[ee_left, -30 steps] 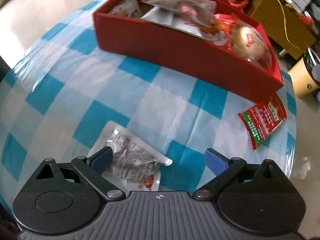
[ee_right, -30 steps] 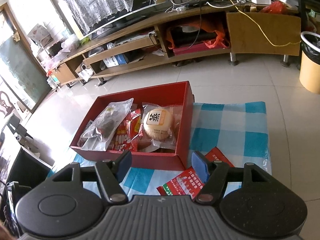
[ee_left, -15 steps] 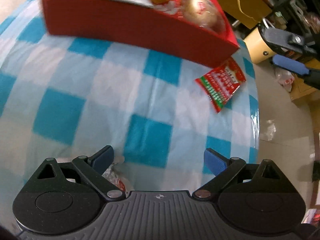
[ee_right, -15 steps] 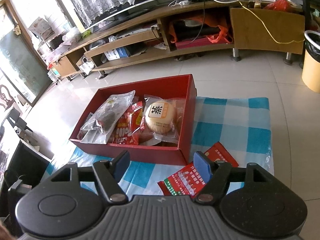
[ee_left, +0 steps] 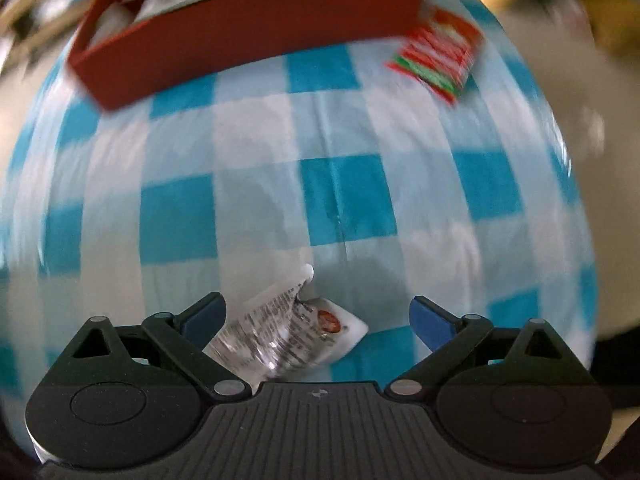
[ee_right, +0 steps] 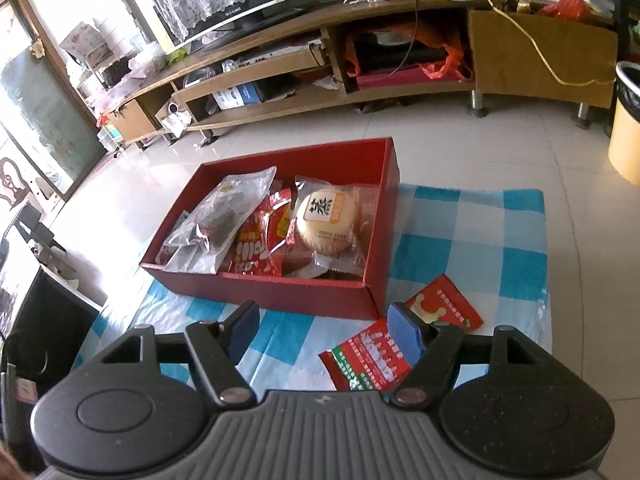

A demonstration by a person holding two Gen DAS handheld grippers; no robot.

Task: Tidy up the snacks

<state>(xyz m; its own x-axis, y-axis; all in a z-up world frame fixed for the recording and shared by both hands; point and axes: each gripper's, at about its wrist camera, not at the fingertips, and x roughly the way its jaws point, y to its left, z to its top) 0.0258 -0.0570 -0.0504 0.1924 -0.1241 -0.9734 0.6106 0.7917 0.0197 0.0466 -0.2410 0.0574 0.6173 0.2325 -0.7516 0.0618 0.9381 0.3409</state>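
A blue-and-white checked cloth (ee_right: 472,236) covers a low table on a pale tiled floor, with a long wooden TV stand (ee_right: 400,44) against the far wall and a yellow bin (ee_right: 626,132) off to the right. On the cloth sits a red box (ee_right: 320,298) already holding several snacks — a round bun in clear wrap (ee_right: 326,222), a clear bag of dark pieces (ee_right: 228,216) and a red packet (ee_right: 260,246). Just outside the box's near right corner lie two red snack packets (ee_right: 442,306), one overlapping the other.

The right gripper (ee_right: 324,330) hangs above the near edge of the cloth, fingers spread wide and holding nothing, its right pad over the nearer red packet.

The left gripper (ee_left: 318,314) is also spread wide and empty. A clear packet with printed text (ee_left: 288,330) lies on the cloth between its fingers, closer to the left one — well apart from the box (ee_left: 248,36). This view is blurred.
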